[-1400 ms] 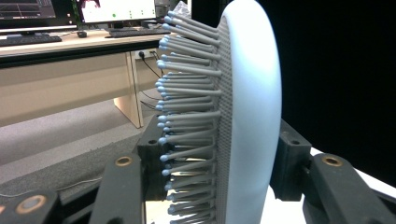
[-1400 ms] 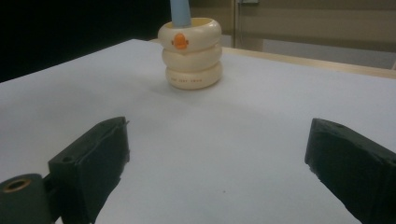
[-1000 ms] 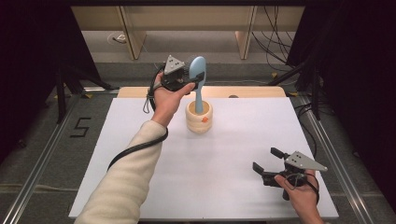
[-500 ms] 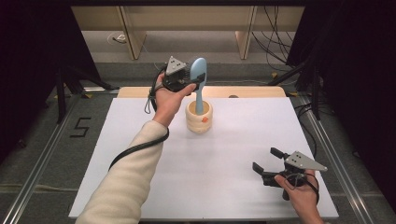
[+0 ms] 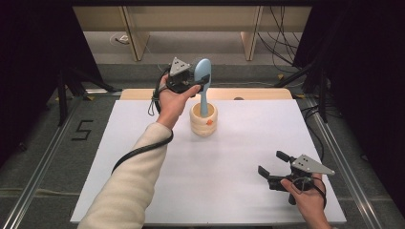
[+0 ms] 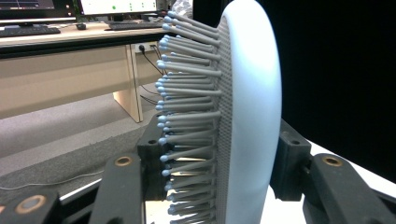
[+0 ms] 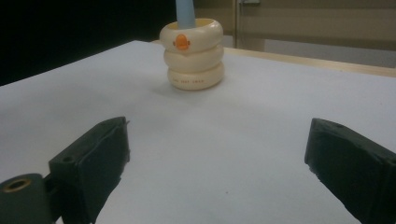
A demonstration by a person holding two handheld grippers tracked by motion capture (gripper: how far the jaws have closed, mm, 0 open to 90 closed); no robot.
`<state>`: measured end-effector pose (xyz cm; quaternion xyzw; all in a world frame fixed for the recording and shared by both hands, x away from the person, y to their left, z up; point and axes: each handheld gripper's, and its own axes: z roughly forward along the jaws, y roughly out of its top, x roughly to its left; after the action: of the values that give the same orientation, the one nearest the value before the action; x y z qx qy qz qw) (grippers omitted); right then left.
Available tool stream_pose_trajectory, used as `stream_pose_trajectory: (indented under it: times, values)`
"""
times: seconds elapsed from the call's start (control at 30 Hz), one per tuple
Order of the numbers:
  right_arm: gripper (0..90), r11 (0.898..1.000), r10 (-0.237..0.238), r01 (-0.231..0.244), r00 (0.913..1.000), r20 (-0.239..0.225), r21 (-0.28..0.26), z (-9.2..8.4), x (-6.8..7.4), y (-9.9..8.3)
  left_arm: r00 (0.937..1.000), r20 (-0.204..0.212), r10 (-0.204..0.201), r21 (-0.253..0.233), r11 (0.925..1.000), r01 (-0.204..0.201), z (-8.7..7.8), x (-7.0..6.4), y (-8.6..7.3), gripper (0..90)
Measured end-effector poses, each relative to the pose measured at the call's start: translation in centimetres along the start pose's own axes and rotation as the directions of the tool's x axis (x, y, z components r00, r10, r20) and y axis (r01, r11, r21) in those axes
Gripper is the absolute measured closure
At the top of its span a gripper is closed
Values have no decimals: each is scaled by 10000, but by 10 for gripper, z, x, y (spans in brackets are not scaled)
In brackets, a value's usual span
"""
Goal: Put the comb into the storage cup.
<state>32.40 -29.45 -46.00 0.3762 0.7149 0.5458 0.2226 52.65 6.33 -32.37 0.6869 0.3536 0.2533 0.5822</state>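
While the right gripper (image 5: 273, 168) rests low at the lower right of the high view, near the front edge of the white table (image 5: 239, 191), its jaws stand wide apart with nothing between them; in the right gripper view only bare tabletop lies between the two black pads, and the cream holder (image 7: 192, 53) sits well ahead of them at the upper middle of that frame. This hand is well apart from the work and, by my judgement, has no part in the step now in hand.

Farther up, at the upper middle of the high view, the left gripper (image 5: 193, 82) is clamped on the head of the pale blue hairbrush (image 5: 202, 78). In the left gripper view the brush head (image 6: 243, 102) stands between the two jaws, bristles toward the left of the frame and smooth back toward the right, and both pads press on its sides.

The brush stands upright: its long axis runs nearly vertical, head on top, handle down inside the cream holder (image 5: 204, 119), which sits on the table just right of the person's left hand (image 5: 173, 100). So the holder lies straight below the grip, and the left hand is much the nearer one. I judge that the coming move runs along that vertical axis, either lowering the handle fully home and letting go, or drawing it straight up out of the ring.
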Motion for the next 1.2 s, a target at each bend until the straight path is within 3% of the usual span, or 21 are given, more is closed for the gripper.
stream_pose_trajectory:
  times: [1.2]
  values:
    - [77, 10000, 44, -44, 10000, -38, -12, 0, -1, 0, 10000, -28, 23, 319, 9995, -22, 12, 2, -8, 492]
